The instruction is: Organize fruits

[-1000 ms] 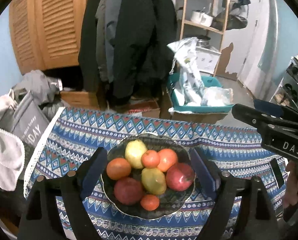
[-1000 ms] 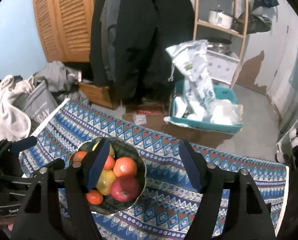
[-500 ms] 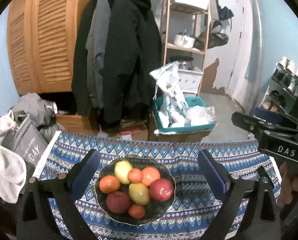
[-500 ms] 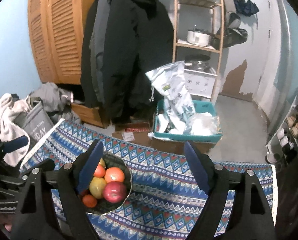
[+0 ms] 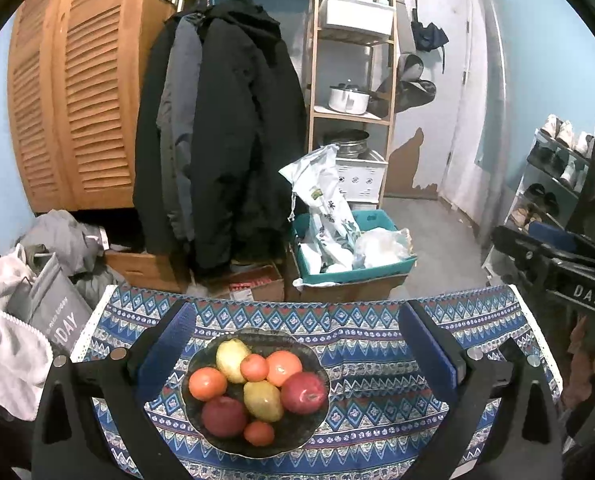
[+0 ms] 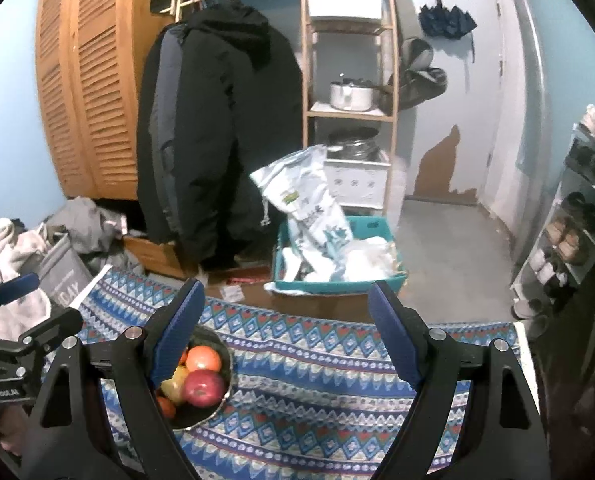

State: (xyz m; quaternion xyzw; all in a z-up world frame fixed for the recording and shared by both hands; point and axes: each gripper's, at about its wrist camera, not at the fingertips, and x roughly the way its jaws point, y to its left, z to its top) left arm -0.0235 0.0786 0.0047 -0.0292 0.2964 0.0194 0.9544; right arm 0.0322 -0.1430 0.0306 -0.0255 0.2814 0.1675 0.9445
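The fruits are all sitting together in one dark bowl point(image 5: 315, 364), which is resting on the patterned cloth point(image 5: 377, 392) covering the worktop: two yellow lemons point(image 5: 262, 400), two red apples point(image 5: 304, 392), and several oranges point(image 5: 283, 367) of differing size. They are lying heaped and touching one another, which suggests the gathering is finished, since no fruit is lying loose on the cloth in either view.

The left hand-held gripper point(image 5: 295, 344) is hovering above the bowl, its jaws having just been opening and now standing wide with nothing pressed between them; the bowl is showing in the gap below, apart from both blue pads point(image 5: 165, 350). That spread looks like a release rather than a reach.

The right hand-held gripper point(image 6: 285, 334) is pointing at bare cloth, with the bowl off to its left, partly hidden behind its left finger. Its jaws are spread as well, having just been opening, and are gripping nothing.

Beyond the far edge of the worktop, ahead of both grippers, a teal crate point(image 5: 353, 270) of bags is sitting on the floor beside hanging dark coats point(image 5: 225, 132).
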